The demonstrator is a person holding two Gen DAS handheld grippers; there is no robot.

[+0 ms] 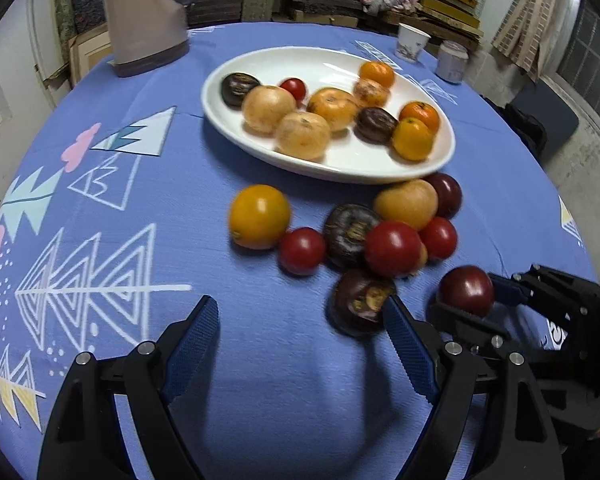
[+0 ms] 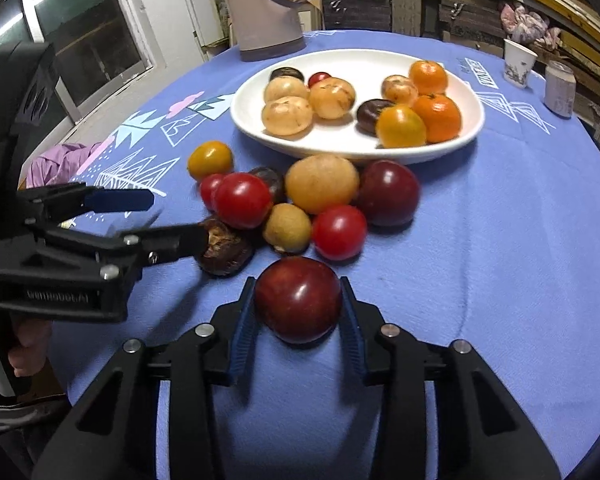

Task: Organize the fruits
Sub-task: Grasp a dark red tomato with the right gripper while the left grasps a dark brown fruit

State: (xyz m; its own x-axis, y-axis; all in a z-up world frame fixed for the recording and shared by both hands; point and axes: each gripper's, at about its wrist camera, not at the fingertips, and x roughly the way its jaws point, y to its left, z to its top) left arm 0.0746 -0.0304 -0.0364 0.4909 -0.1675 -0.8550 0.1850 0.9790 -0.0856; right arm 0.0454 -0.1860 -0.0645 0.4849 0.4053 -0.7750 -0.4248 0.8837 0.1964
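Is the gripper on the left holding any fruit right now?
No: the left gripper stands wide open over bare blue tablecloth, with a dark purple fruit only beside its right finger, not between the two.

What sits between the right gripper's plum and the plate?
In the right wrist view, a red tomato and tan fruit lie between the plum and plate.

The beige jug [image 1: 146, 12] is cut off at the top edge (both views); a small brown fruit [image 1: 421, 256] hides behind a tomato [image 1: 392, 248]

No lettering is legible; the print on the left gripper [image 2: 140, 216] is blurred.
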